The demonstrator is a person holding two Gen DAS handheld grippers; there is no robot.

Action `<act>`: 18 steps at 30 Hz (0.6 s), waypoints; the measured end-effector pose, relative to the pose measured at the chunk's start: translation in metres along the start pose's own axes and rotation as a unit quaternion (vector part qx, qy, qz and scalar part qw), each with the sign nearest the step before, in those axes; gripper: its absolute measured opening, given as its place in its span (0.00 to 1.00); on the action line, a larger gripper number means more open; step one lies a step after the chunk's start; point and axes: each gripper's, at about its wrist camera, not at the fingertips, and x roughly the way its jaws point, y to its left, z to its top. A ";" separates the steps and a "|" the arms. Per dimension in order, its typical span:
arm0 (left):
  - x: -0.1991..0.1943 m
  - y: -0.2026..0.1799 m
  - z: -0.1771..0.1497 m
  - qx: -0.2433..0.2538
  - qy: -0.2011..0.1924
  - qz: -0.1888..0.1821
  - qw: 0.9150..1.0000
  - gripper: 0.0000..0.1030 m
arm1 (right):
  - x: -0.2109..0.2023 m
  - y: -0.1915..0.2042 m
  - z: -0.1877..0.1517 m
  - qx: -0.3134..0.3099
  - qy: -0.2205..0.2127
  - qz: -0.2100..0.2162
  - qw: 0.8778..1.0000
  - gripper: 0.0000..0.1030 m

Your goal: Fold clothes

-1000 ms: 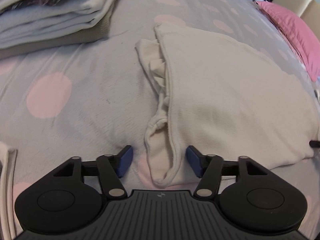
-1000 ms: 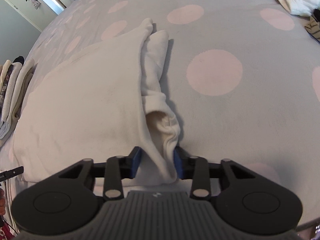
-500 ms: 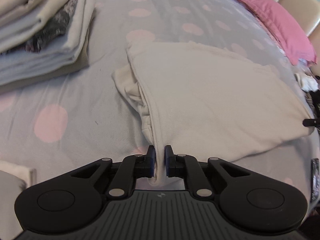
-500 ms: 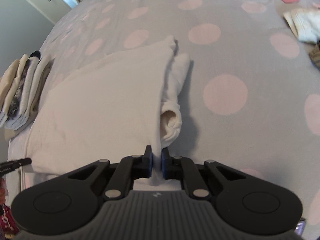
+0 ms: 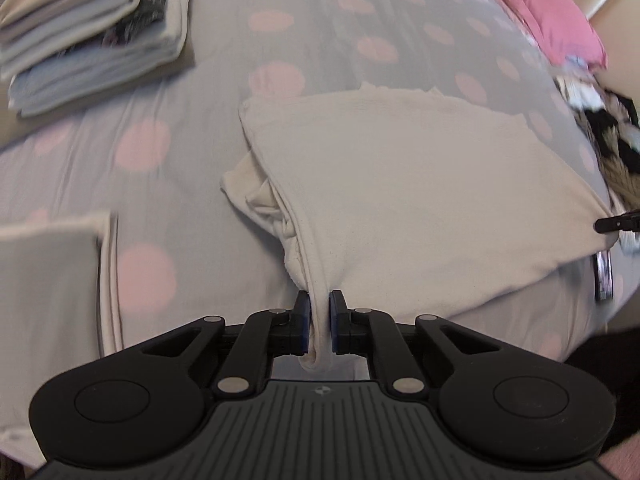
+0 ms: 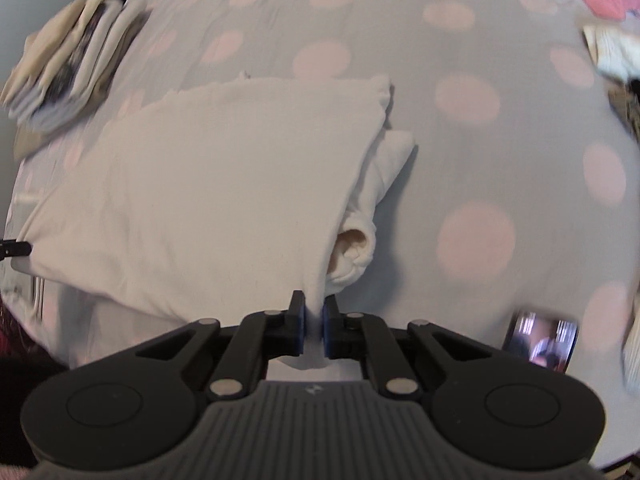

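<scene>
A cream garment [image 5: 420, 184] lies half folded on the grey bed sheet with pink dots [image 5: 140, 144]. My left gripper [image 5: 319, 322] is shut on its near left corner, and the cloth hangs lifted off the bed there. In the right wrist view the same cream garment [image 6: 208, 184] spreads to the left, with a rolled sleeve [image 6: 354, 248] beside the fold. My right gripper [image 6: 314, 324] is shut on the near right corner, which is raised as well. The other gripper's tip [image 5: 616, 222] shows at the garment's far corner.
A stack of folded clothes [image 5: 92, 32] sits at the back left, also visible as a stack [image 6: 68, 68] in the right wrist view. Another folded piece [image 5: 52, 280] lies near left. A pink pillow [image 5: 552, 12], loose clothes [image 5: 608, 132] and a phone [image 6: 540, 340] lie to the right.
Both grippers closed on the garment's near corners, then rose and drew back, lifting that edge off the bed. More of the bed now shows.
</scene>
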 end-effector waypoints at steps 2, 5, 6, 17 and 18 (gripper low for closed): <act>-0.004 0.005 -0.018 -0.006 0.006 -0.005 1.000 0.07 | 0.000 0.001 -0.021 -0.002 0.011 0.002 1.000 0.09; -0.005 0.005 -0.039 -0.012 0.013 -0.004 1.000 0.07 | 0.004 0.001 -0.048 -0.001 0.024 0.007 1.000 0.09; -0.003 0.005 -0.045 -0.013 0.015 -0.001 1.000 0.07 | 0.005 0.001 -0.056 0.000 0.028 0.008 1.000 0.09; 0.051 -0.009 -0.065 0.021 0.050 0.053 0.997 0.08 | 0.068 0.005 -0.095 -0.009 0.052 -0.035 0.998 0.09; 0.055 -0.009 -0.066 0.022 0.050 0.055 0.997 0.08 | 0.072 0.003 -0.097 -0.003 0.051 -0.034 0.998 0.10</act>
